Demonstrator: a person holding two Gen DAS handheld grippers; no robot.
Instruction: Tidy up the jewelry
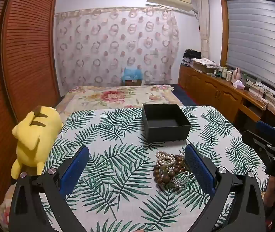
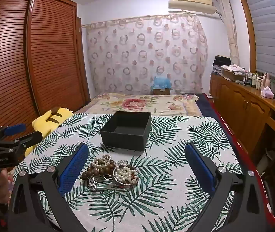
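Note:
A heap of jewelry (image 1: pixel 169 167) lies on the leaf-print tablecloth: pearl strands, brown wooden beads, silver pieces. It also shows in the right wrist view (image 2: pixel 111 172), where a round bangle holds pearls. An open, empty black box (image 1: pixel 165 121) stands just behind the heap, and shows in the right wrist view (image 2: pixel 126 130) too. My left gripper (image 1: pixel 137 166) is open, its right finger beside the heap. My right gripper (image 2: pixel 137 166) is open, its left finger beside the heap. Both hover above the table and hold nothing.
A yellow plush toy (image 1: pixel 34 137) lies at the table's left edge. A bed (image 1: pixel 118 95) stands behind the table. A wooden wardrobe (image 2: pixel 31 58) is on the left. A wooden sideboard (image 2: pixel 243 100) with bottles runs along the right.

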